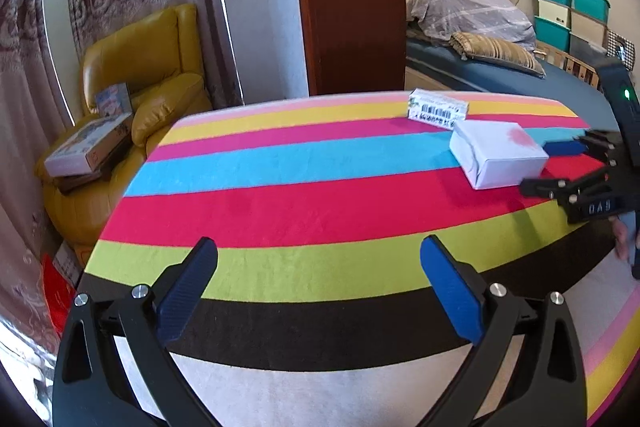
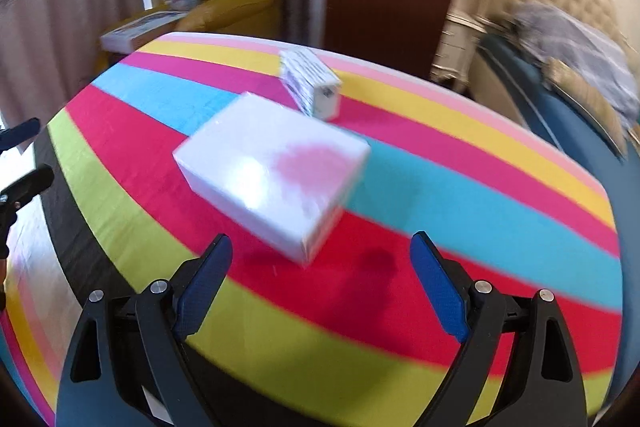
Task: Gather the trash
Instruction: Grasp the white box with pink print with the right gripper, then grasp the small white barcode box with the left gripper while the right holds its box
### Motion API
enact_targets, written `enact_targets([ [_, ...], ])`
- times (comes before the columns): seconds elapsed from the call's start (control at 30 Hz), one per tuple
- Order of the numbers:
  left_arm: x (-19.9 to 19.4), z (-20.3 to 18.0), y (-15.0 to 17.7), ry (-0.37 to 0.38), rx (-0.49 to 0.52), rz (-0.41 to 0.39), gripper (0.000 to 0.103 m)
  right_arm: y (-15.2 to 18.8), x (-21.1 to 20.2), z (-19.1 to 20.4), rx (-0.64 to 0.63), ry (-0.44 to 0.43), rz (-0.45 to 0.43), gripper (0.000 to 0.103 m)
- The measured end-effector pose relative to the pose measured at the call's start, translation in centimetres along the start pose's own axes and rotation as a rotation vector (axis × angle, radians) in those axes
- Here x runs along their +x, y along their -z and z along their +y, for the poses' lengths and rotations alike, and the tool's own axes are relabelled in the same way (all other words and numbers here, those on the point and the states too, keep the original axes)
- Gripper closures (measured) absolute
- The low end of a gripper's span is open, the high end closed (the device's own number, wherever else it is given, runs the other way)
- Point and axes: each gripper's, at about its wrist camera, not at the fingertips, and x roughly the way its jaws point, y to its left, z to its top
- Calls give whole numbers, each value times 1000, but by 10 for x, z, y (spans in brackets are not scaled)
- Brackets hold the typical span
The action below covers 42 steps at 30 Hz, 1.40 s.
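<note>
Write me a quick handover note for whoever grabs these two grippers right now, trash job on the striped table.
Left gripper: open, empty, over the near edge of the striped table, away from both boxes.
Right gripper: open, empty, pointed at the white box just ahead of its fingertips, not touching it.
Things: the white box with a pink mark lies flat on the red and blue stripes. The small barcode box sits behind it near the far edge, apart from it.
Done: nothing collected yet; both boxes are on the table.
Left: pick up the white box, then the barcode box. No trash bin shows in either view.
</note>
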Motion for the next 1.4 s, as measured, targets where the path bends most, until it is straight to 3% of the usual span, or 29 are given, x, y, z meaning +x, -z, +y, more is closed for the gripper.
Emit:
enact_targets([
  [0.13, 5, -1, 0, -7, 2, 31, 5, -18, 13, -5, -79, -128, 1, 18],
  [0.37, 2, -14, 2, -29, 69, 14, 5, -34, 30, -7, -183, -225, 49, 18],
  [0.63, 3, -8, 1, -47, 51, 12, 5, -25, 24, 17, -241, -195, 36, 18],
  [0.67, 3, -7, 1, -47, 44, 13, 5, -21, 22, 19, -242, -206, 38, 19],
  [0.7, 2, -6, 1, -47, 39, 11, 5, -17, 20, 23, -245, -202, 39, 27],
  [0.77, 0, -5, 1, -49, 33, 5, 5, -13, 11, 27, -230, -176, 18, 38],
  [0.9, -2, -8, 1, -54, 41, -5, 5, 6, -6, 30, -152, -96, 2, 38],
  [1.27, 0, -12, 2, -57, 67, -13, 5, 81, -78, 21, 237, 155, -77, 38],
  [1.4, -2, -12, 2, -65, 68, -21, 5, 108, -96, 7, 373, 203, -89, 38],
])
